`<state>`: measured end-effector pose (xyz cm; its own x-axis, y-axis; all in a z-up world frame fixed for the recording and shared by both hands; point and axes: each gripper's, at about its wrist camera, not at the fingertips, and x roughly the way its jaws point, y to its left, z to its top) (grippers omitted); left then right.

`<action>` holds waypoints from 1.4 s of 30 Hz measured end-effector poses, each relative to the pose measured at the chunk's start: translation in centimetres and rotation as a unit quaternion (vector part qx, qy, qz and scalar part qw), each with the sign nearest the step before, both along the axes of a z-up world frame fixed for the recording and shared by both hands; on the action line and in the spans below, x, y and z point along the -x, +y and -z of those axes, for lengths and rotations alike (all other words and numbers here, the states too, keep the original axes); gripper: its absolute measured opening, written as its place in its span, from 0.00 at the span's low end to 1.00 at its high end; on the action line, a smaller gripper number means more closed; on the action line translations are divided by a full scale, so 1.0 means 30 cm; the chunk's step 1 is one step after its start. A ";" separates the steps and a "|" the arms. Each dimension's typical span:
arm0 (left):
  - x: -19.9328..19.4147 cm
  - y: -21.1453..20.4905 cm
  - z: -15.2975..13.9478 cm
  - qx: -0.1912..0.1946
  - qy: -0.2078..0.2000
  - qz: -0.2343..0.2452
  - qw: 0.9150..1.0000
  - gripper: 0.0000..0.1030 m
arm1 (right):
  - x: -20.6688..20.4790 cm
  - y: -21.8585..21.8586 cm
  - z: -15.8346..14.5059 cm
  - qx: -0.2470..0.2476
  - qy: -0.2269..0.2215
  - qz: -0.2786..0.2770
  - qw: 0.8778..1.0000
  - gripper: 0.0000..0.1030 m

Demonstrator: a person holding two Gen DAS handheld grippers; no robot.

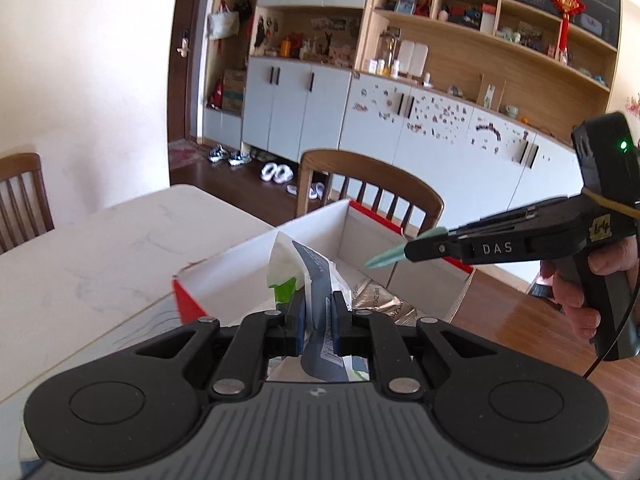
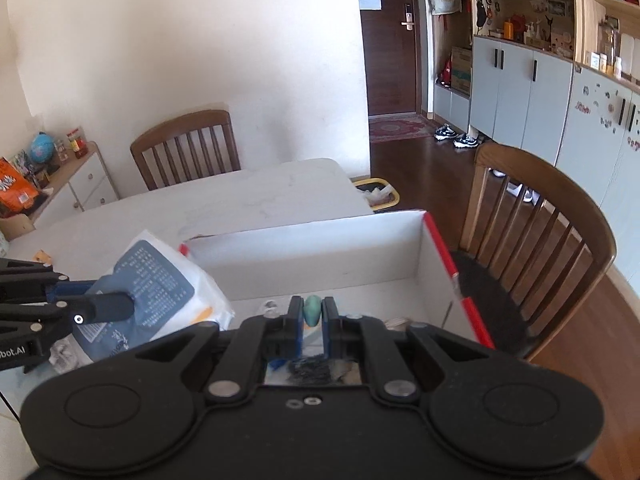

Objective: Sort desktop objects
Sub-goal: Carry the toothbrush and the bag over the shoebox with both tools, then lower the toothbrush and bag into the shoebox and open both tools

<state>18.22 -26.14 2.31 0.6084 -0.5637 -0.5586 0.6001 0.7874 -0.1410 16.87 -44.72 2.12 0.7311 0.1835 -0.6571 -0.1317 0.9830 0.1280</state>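
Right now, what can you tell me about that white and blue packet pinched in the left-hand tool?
The packet is a soft, plump plastic pouch, white with a large grey-blue panel of small print and a green patch near its top. The left gripper is shut on its edge, so it hangs crumpled and tilted, lifted off the table beside the near left corner of the open white box with red outer sides. Apart from the gripper's pads, I cannot tell whether anything touches it.

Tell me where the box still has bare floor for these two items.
Free: the box floor along its far wall, out to the red-edged right corner. Crowded: the near end, where a silver packet and other bits lie below the fingers. The tabletop beyond the box is bare too.
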 end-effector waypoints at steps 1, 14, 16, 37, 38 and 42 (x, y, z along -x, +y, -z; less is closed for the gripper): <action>-0.011 -0.020 0.008 -0.005 0.002 0.002 1.000 0.11 | -0.008 -0.004 0.004 0.003 0.001 -0.001 1.000 0.07; -0.092 -0.168 0.123 -0.039 0.041 0.024 0.998 0.11 | -0.124 -0.029 0.075 0.030 0.019 -0.026 0.999 0.07; -0.105 -0.183 0.136 -0.041 0.049 0.030 0.997 0.11 | -0.147 -0.042 0.083 0.030 0.022 -0.030 0.999 0.07; -0.176 -0.203 0.222 -0.074 0.068 0.025 0.995 0.11 | -0.344 -0.025 0.272 0.037 0.112 -0.040 0.992 0.07; -0.177 -0.202 0.223 -0.074 0.069 0.025 0.995 0.11 | -0.346 -0.024 0.277 0.036 0.115 -0.042 0.992 0.07; -0.183 -0.196 0.224 -0.067 0.075 0.021 0.995 0.11 | -0.348 -0.017 0.291 0.043 0.126 -0.048 0.990 0.08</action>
<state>23.72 -32.03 -4.40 0.4898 -0.5009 -0.7136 0.6134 0.7796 -0.1262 27.31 -45.22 -6.62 0.5240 0.1806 -0.8324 -0.1999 0.9760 0.0859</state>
